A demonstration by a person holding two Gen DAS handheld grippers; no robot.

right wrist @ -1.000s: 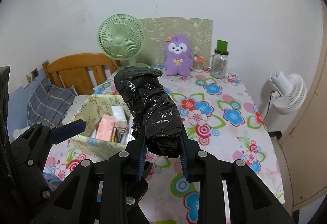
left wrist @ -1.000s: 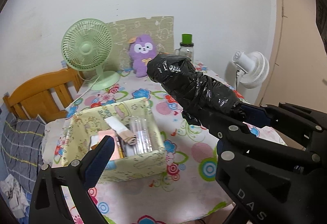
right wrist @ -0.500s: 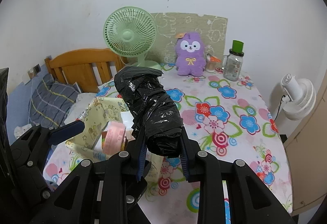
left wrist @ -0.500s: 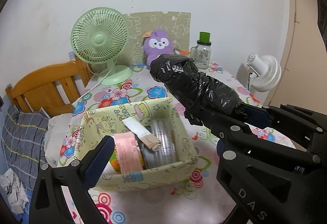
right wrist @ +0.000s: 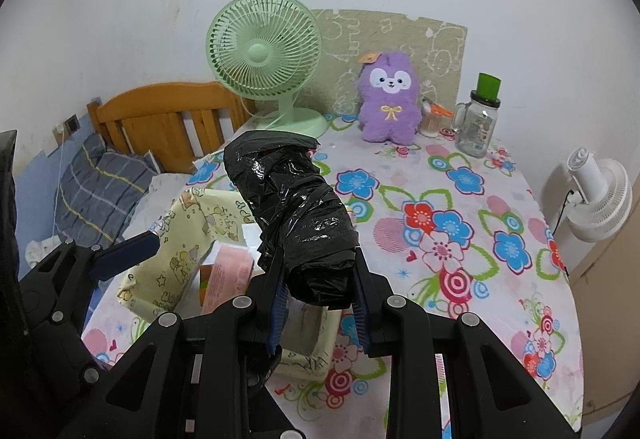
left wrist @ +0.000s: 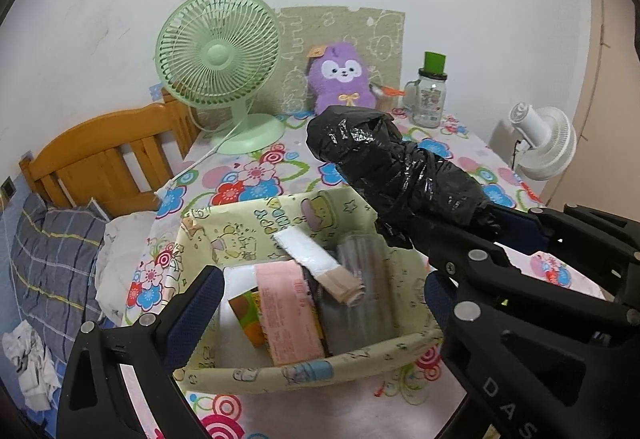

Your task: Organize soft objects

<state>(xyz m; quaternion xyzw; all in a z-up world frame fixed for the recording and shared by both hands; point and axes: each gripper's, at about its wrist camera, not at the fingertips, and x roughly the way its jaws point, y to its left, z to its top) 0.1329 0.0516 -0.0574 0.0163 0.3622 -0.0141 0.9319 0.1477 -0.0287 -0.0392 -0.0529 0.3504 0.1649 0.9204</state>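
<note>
Right wrist view: the right gripper [right wrist: 318, 293] is clamped, jaws narrow, on the near end of a black plastic-wrapped roll [right wrist: 290, 207], which slants up over the yellow fabric basket [right wrist: 184, 235] on the floral tabletop [right wrist: 460, 223]. Left wrist view: the left gripper [left wrist: 316, 303] stands wide apart and empty above that basket [left wrist: 256, 223], the roll [left wrist: 396, 167] crossing the basket's right corner. A purple plush toy [right wrist: 390, 99] sits beyond the basket.

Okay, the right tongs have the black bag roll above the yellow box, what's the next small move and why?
Probably lower the black bag roll toward the yellow box: the right tongs clamp its near end while its far end hangs over the already crowded box, apart from the contents.
</note>
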